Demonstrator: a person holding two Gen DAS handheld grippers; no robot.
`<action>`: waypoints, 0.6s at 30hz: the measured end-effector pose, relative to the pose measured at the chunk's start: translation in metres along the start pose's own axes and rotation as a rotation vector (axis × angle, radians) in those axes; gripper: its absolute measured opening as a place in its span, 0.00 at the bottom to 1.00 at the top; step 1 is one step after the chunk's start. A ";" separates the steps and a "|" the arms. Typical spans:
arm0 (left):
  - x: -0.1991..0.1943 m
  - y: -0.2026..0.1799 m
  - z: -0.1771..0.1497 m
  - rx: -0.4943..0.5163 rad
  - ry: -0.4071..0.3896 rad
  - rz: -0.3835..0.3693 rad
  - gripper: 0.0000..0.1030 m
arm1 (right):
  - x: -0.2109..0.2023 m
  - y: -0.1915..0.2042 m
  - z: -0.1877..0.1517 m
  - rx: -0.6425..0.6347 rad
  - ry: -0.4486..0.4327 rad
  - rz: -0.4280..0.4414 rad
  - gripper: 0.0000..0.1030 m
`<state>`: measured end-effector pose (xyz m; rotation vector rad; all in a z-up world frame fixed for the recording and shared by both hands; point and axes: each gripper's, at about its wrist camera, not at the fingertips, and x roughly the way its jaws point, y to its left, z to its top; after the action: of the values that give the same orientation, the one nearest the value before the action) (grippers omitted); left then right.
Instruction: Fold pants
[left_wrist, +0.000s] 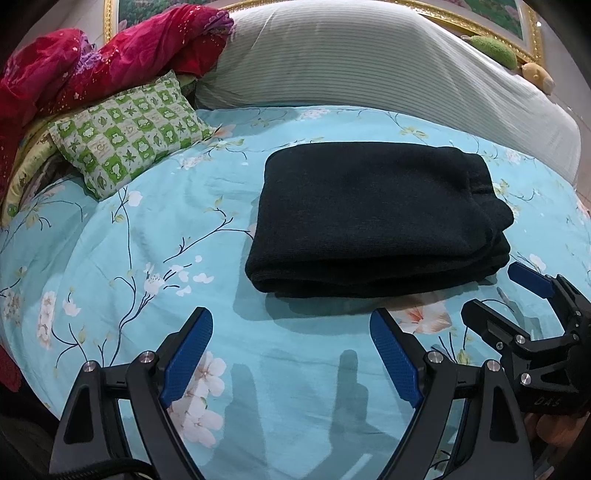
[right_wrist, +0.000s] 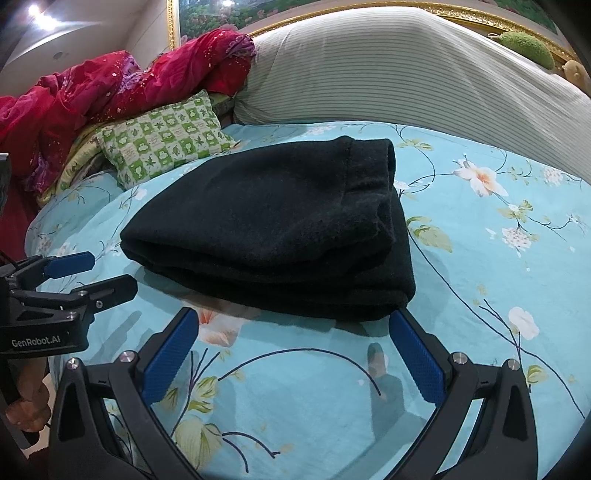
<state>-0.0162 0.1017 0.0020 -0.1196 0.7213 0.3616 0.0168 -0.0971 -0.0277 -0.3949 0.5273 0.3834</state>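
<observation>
Bed surface: light blue floral sheet (left_wrist: 110, 266), some wrinkles, gripper shadows on it in front. At the back a grey-white striped duvet (left_wrist: 369, 62) runs across, a red quilt (left_wrist: 74, 70) is bunched far left, and a green-and-white checked pillow (left_wrist: 129, 136) lies beside it. Gilt picture frame (left_wrist: 532, 33) on the wall behind; a green plush (left_wrist: 493, 50) and a tan plush (left_wrist: 537, 75) sit at the duvet's right end.

Readable text: "GenRobot.AI" on the side of the left gripper body in the right wrist view; "DAS" on the right gripper body in the left wrist view.

Black pants (right_wrist: 273, 229) – folded into a compact stack of several layers, flat on the sheet mid-bed, cuffed edge at the right end, fold toward the cameras.

Left gripper (left_wrist: 291, 325) – fingers spread wide, holding nothing, above the sheet just short of the stack's near-left edge. Right gripper (right_wrist: 295, 332) – also spread wide and holding nothing; its right fingertip (right_wrist: 397, 321) sits at the stack's near-right corner, contact unclear.

Part of a hand (right_wrist: 29, 402) shows on the left gripper's handle.
</observation>
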 end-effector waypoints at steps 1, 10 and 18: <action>0.000 0.000 0.000 0.002 -0.001 -0.001 0.85 | 0.000 -0.001 0.000 0.002 0.000 0.003 1.00; -0.003 -0.002 0.000 0.001 -0.007 0.002 0.85 | 0.000 0.000 0.000 0.015 0.001 0.004 1.00; -0.005 -0.001 0.000 0.002 -0.008 0.001 0.85 | 0.000 0.001 0.000 0.013 0.004 0.002 1.00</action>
<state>-0.0188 0.0994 0.0053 -0.1162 0.7136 0.3625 0.0161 -0.0961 -0.0282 -0.3830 0.5337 0.3806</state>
